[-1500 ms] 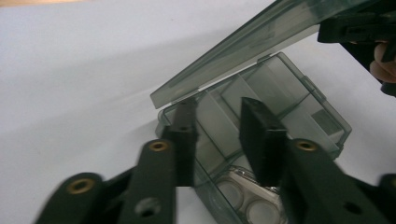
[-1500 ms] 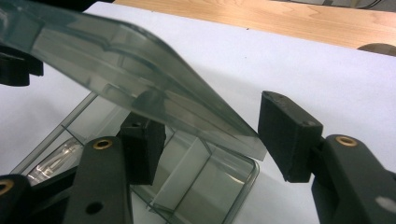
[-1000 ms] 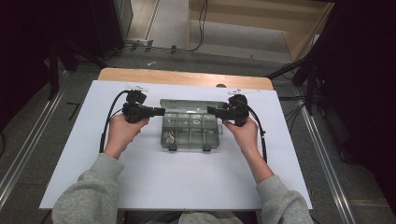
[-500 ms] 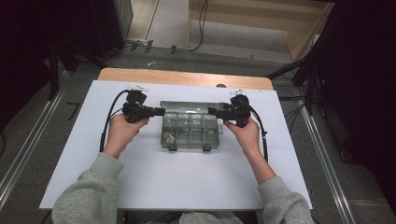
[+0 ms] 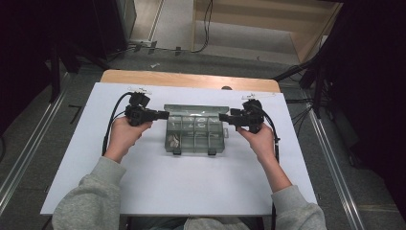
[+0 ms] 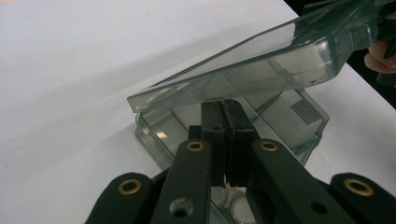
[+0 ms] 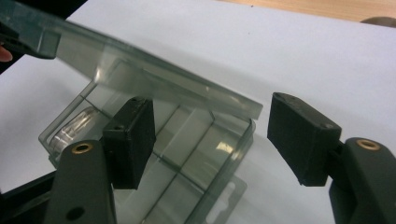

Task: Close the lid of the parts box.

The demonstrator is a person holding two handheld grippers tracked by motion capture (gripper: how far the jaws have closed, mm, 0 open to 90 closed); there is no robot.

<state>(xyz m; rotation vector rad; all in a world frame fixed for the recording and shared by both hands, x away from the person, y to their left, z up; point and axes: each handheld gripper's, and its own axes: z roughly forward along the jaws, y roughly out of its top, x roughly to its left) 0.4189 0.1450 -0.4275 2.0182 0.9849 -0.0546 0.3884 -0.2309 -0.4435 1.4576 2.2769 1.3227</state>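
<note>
A clear smoky compartment box [image 5: 196,136] lies on the white table top [image 5: 191,187], its lid [image 6: 261,60] tilted up a little. My left gripper [image 5: 165,115] is at the box's left end, shut, with its pads [image 6: 227,135] together just under the raised lid's edge. My right gripper [image 5: 222,117] is at the right end. Its jaws have just been opening and stand open [image 7: 212,135], with the lid's corner [image 7: 243,107] between them, untouched. Small clear parts [image 7: 74,126] lie in one end compartment.
A hand and grey sleeve hold each gripper from the near side. Black cables [image 5: 112,127] trail from the grippers across the table top. A wooden edge [image 5: 191,79] runs along the far side, and the floor with rails lies beyond.
</note>
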